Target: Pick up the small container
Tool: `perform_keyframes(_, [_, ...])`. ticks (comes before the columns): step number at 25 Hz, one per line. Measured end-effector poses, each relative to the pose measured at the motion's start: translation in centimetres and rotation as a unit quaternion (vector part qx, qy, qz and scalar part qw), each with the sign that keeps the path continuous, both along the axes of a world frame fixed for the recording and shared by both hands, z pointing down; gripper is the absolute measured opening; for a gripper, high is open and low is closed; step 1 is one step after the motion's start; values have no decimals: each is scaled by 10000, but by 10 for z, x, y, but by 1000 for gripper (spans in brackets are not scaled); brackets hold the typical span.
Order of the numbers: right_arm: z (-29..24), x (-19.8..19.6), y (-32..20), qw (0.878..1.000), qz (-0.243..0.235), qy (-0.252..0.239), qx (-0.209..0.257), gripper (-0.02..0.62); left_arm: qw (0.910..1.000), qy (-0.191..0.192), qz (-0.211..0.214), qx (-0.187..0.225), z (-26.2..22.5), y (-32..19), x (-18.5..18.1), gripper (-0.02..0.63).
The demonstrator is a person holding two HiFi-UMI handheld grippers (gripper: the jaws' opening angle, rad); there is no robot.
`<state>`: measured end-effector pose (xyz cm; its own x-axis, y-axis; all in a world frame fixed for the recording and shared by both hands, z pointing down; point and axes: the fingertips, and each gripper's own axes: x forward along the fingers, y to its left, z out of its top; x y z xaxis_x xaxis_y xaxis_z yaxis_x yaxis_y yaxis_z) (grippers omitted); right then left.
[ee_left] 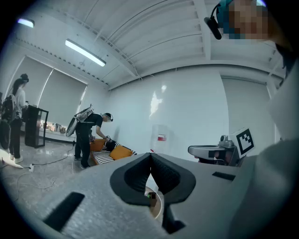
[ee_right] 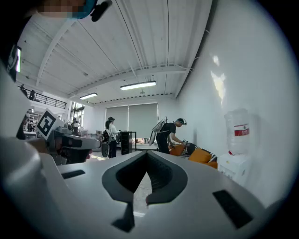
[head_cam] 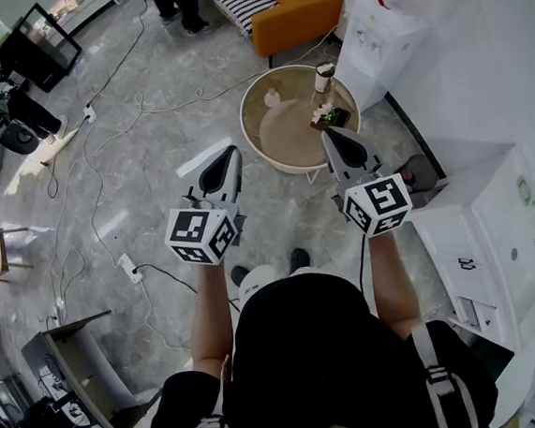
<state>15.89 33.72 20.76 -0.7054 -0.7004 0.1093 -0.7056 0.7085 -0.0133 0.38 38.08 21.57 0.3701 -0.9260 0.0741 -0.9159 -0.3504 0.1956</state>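
A round, pale wooden table [head_cam: 263, 143] stands on the floor ahead of me. On its right side stand a small tan container with a pale lid [head_cam: 325, 77] and a dark little box with green on it [head_cam: 328, 116]. A pinkish object [head_cam: 272, 97] lies nearer the middle. My right gripper [head_cam: 329, 137] is shut and empty, its tips above the table's near right rim, just short of the dark box. My left gripper [head_cam: 228, 156] is shut and empty over the floor, left of the table. Below the jaws in the left gripper view, the dark box [ee_left: 150, 196] shows.
A water dispenser [head_cam: 377, 33] stands behind the table against the wall, with an orange sofa [head_cam: 295, 13] further back. A white unit [head_cam: 485, 225] stands at my right. Cables [head_cam: 107, 205] trail over the floor at left. People stand in the distance [ee_right: 168, 135].
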Motion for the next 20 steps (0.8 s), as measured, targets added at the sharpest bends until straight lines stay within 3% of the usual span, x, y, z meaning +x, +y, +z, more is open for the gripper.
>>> perform_keyframes(13, [-2,23,12,9999,-10,-99,31,2,10000,-46,-32,57,-2,7,29,18])
perform_keyframes(20, [5,36,9,9993,92,-300,-223,3,9999,-78,-45,-45,4,11,36,18])
